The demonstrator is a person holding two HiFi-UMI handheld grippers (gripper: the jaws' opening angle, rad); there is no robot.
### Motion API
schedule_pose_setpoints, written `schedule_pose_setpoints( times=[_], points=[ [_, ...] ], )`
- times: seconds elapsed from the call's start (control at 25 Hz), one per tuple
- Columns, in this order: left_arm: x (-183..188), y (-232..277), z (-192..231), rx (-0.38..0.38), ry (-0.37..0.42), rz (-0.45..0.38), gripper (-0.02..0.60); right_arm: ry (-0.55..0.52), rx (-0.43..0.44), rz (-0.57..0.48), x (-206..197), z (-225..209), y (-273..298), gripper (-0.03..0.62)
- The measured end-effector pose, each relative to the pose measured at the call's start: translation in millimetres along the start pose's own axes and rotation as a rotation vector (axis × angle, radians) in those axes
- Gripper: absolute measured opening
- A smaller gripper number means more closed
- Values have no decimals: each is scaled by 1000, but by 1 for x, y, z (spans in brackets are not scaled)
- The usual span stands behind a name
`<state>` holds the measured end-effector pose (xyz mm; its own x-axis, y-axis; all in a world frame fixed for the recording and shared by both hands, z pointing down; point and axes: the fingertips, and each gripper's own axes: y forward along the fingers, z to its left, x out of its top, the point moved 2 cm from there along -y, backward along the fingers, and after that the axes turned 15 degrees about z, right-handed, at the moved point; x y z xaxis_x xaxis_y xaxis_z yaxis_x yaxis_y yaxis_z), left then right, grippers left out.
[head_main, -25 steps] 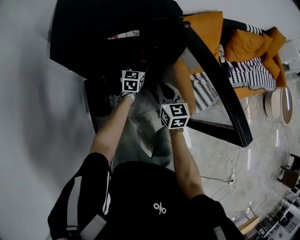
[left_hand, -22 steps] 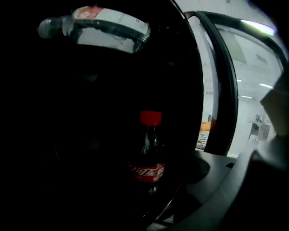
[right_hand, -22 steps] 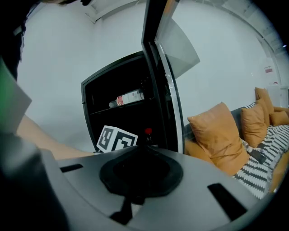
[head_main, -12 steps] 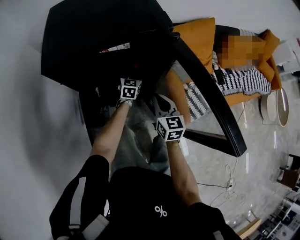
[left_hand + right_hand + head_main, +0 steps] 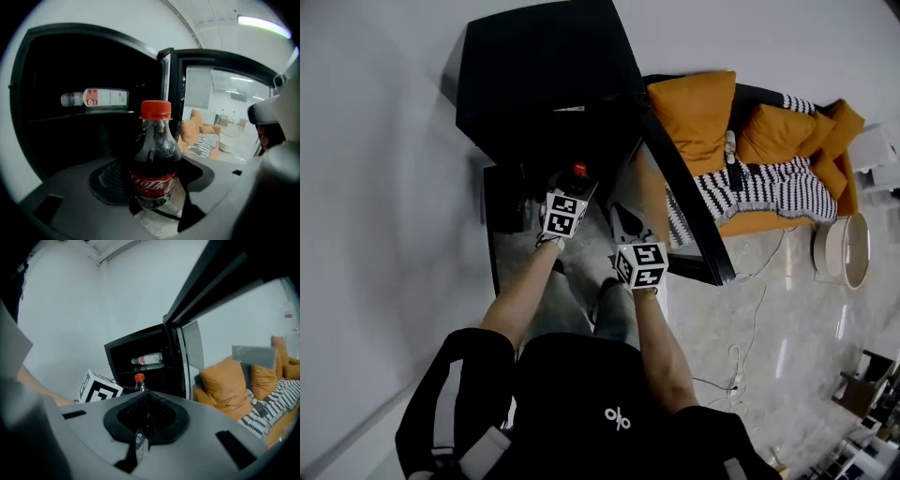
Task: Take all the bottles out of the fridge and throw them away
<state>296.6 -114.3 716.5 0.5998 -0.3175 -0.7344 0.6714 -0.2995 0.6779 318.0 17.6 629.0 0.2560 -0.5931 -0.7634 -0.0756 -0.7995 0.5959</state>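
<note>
Slip: the left claw point(image 5: 152, 211) is clenched on the cola point(image 5: 154, 161) low down, at the label and below. Most of the bottle stands above the grip, so I judge a quick swing could lever it loose.
Knock: the door point(image 5: 174, 89) stands open just to the right of the cola. Turning that way could strike the bottle or an arm on its edge.
Missed bottle: a clear bottle point(image 5: 96, 97) lies on its side on a shelf in the fridge point(image 5: 89, 33). The inside is dark, and walking off now would leave the job half done.
Roll: that clear bottle rests on its round side, so a clumsy reach could send it along the shelf or off it.
Drop-off: no bin shows in any view, so the cola may have to be carried some way, which lengthens the time for a slip.
Right claw: the right claw point(image 5: 139, 439) is clenched. I can make out nothing held in it, so it would have to be released before it can take the second bottle.
Cola: upright, out of the fridge and in front of its opening. The red cap is on and dark drink reaches up to the shoulder.
Clear bottle: red-and-white label, neck pointing left. I cannot tell how full it is.
Fridge: only the one shelf bottle shows; lower parts are too dark to read.
</note>
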Motion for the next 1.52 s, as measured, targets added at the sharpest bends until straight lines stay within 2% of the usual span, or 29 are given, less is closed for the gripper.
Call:
schedule_pose_setpoints(
  times=[0.24, 0.44, 0.6, 0.84, 1.12, 1.32, 1.52],
  points=[
    [28, -100, -42, 5, -23, -34, 304, -32, 32, 36, 20, 18, -62, 9],
    [39, -146, -64, 14, -44, -73, 304, -74, 48, 48, 30, 20, -87, 9],
    [38, -179, -61, 47, -77, -109, 304, -127, 76, 62, 32, 25, -89, 9],
    [21, -247, -27, 164, -143, -138, 304, -211, 152, 72, 43, 58, -82, 9],
    [-17, -326, 42, 290, -233, -159, 304, -266, 300, 92, 61, 154, -41, 9],
    [-48, -370, 96, 327, -271, -151, 304, -312, 352, 102, 73, 229, -7, 9],
    [-80, -381, 143, 307, -295, -138, 304, -344, 349, 126, 74, 277, 30, 9]
  ],
)
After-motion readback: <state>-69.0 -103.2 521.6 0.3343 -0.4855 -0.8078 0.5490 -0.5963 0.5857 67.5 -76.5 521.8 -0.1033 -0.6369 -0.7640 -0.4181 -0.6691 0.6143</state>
